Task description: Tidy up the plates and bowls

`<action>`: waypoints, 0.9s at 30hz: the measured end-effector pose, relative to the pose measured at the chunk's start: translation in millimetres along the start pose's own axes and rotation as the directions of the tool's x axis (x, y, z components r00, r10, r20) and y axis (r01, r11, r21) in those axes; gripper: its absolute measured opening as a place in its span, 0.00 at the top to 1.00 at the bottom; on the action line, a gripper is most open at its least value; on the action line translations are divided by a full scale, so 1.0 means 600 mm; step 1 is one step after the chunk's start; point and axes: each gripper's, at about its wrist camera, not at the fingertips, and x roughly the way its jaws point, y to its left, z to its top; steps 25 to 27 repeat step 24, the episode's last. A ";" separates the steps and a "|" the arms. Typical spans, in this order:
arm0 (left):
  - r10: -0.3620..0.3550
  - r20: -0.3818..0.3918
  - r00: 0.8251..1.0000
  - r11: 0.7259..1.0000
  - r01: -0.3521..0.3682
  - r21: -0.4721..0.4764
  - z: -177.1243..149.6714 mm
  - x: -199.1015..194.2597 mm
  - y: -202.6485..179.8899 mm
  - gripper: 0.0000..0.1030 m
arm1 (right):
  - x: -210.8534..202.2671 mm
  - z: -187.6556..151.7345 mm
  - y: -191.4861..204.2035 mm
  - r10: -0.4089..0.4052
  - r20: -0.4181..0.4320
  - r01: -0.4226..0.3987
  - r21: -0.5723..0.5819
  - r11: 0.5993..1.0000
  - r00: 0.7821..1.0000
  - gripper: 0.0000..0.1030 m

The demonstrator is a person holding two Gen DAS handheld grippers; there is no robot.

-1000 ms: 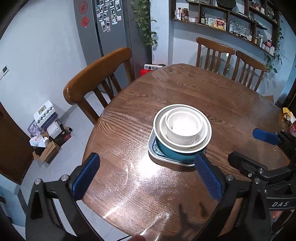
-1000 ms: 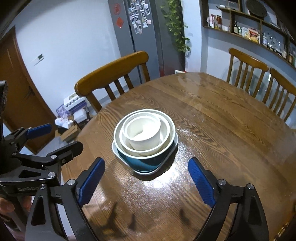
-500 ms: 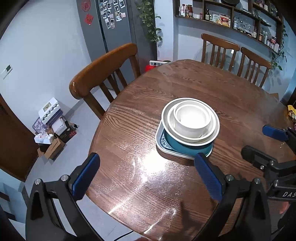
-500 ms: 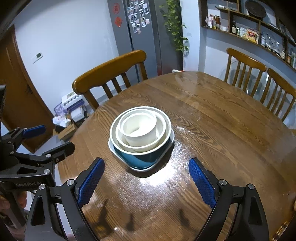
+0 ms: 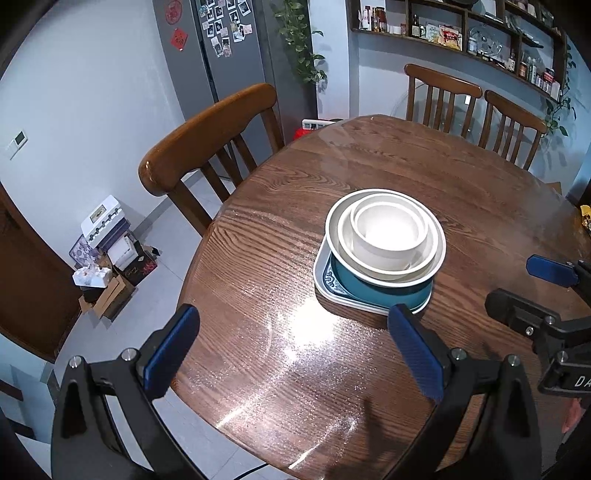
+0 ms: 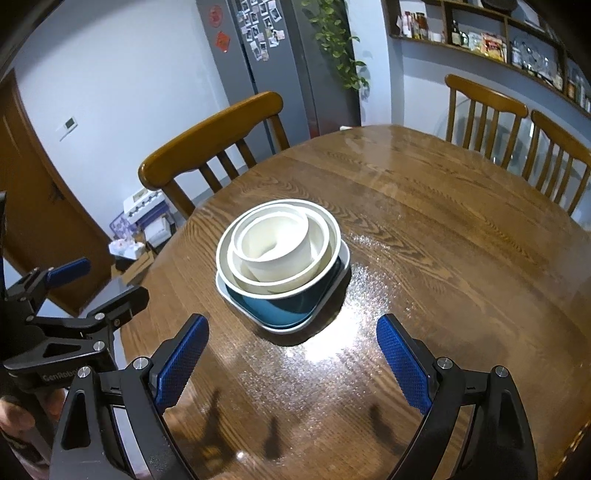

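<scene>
A nested stack stands on the round wooden table [image 5: 369, 155]: a small white bowl [image 5: 386, 234] inside a wider white bowl [image 5: 345, 242], inside a teal bowl [image 5: 373, 290], all on a pale square plate [image 5: 320, 273]. In the right wrist view the small white bowl [image 6: 275, 243], the teal bowl [image 6: 273, 304] and the square plate [image 6: 334, 282] sit ahead of centre. My left gripper [image 5: 295, 347] is open and empty, well short of the stack. Likewise open and empty, my right gripper [image 6: 291, 356] hangs above the table, back from the plate.
A wooden chair [image 5: 207, 136] stands at the table's left side, and two more chairs [image 5: 443, 96] stand at the far side. Boxes and clutter [image 5: 107, 258] lie on the floor at left. A grey fridge [image 6: 280, 62] and wall shelves [image 5: 461, 33] stand behind.
Both grippers have drawn back and up from the stack, which now looks smaller and farther. The left view has shifted so the stack sits further right. The dishes have not moved.
</scene>
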 end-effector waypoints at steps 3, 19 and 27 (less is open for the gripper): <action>-0.001 -0.004 1.000 1.000 0.001 0.005 0.001 0.003 -0.003 0.01 | 0.004 0.001 0.002 -0.003 -0.005 0.003 0.000 1.000 1.000 0.10; -0.011 -0.012 1.000 1.000 0.011 0.015 0.005 0.018 -0.009 0.01 | 0.019 0.006 0.011 -0.009 -0.026 0.009 -0.008 1.000 1.000 0.10; -0.011 -0.017 1.000 1.000 0.012 0.020 0.008 0.023 -0.013 0.01 | 0.021 0.007 0.011 -0.011 -0.030 0.010 -0.009 1.000 0.999 0.10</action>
